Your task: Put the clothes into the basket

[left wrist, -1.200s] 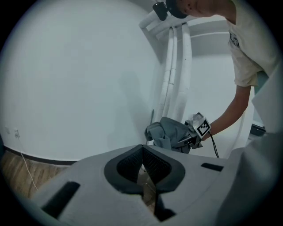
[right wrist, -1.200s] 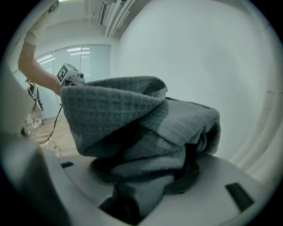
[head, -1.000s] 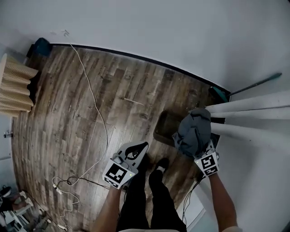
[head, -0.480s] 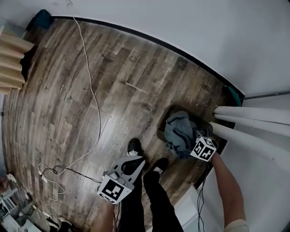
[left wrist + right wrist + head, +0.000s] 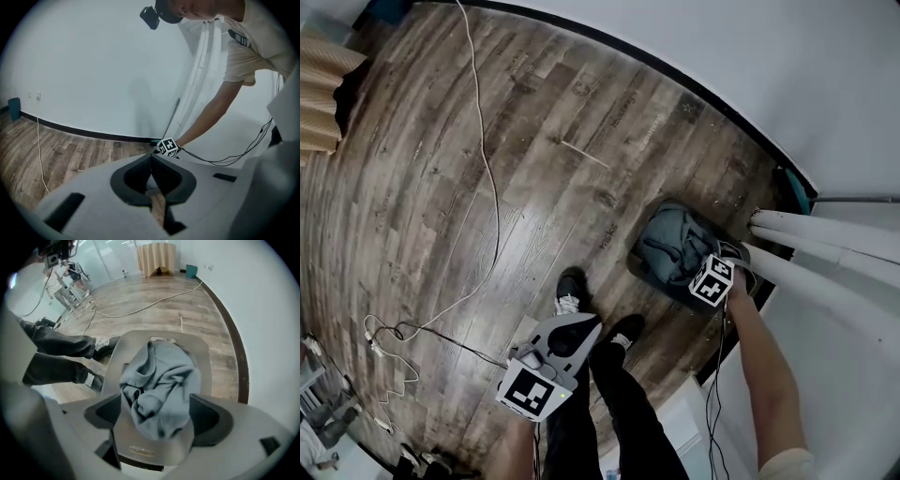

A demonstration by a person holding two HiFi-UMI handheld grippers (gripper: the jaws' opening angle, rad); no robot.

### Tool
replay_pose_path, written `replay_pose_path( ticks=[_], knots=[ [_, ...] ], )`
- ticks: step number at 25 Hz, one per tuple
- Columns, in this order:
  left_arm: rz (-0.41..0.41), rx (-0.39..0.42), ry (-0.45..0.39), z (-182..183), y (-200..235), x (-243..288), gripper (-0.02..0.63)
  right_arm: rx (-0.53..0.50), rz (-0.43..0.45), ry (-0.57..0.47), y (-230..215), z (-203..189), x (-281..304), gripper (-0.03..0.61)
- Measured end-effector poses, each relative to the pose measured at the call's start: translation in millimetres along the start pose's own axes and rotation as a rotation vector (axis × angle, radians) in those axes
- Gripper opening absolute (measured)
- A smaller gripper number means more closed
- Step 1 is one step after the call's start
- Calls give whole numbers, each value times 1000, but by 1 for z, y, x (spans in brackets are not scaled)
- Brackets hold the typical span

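Note:
A grey-blue garment (image 5: 670,242) lies crumpled inside the grey basket (image 5: 636,262) on the wood floor by the wall. My right gripper (image 5: 703,272) hangs just over the basket's near rim. In the right gripper view its jaws are opening and stand wide on either side of the garment (image 5: 159,385), their pads clear of the cloth, with the basket (image 5: 206,357) below. My left gripper (image 5: 586,330) hovers to the left above the person's legs. Its jaws are shut (image 5: 151,158) with nothing between them.
White poles (image 5: 825,248) lean along the wall right of the basket. A white cable (image 5: 492,206) snakes over the floor at the left. The person's shoes (image 5: 570,292) stand just left of the basket. A beige pleated curtain (image 5: 321,89) hangs at far left.
The right gripper came down with the garment from waist height to the basket and spread its jaws; the garment now rests in the basket. The left gripper has hardly moved.

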State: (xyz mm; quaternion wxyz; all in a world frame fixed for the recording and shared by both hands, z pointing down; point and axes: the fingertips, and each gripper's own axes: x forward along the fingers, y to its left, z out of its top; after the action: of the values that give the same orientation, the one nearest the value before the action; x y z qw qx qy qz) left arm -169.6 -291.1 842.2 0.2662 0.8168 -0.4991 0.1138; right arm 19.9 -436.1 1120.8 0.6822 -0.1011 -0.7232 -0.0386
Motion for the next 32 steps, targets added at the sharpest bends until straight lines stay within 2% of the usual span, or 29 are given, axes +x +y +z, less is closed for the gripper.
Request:
replay_pose_path(
  ticks=[3,6,13,14,16,19,22,25,27,32],
  knots=[
    [3,7,-26,11,1,4,12,-7,-22,-12,1,-10,-8,434],
    [1,18,-31,20,3,7,12,42,-42,-65,-5,-9,-17,433],
    [-17,23,-21,22,-4,13,12,111,-140,-252,-26,30,-40,425],
    [-23,26,-19,23,-6,15,12,124,-158,-286,-29,37,-47,396],
    [-38,34,-12,25,-11,19,12,168,-206,-356,-35,47,-62,249],
    [-65,42,6,30,-20,30,12,257,-270,-452,-41,56,-91,69],
    [-115,83,18,36,-33,46,12,369,-302,-574,-39,64,-129,34],
    [-170,129,42,38,-46,67,14,514,-305,-751,-26,70,-179,21],
    [-183,124,64,40,-52,83,12,584,-327,-847,-14,67,-216,20],
    [-241,162,71,58,-69,123,12,695,-454,-966,11,32,-287,20]
  ],
)
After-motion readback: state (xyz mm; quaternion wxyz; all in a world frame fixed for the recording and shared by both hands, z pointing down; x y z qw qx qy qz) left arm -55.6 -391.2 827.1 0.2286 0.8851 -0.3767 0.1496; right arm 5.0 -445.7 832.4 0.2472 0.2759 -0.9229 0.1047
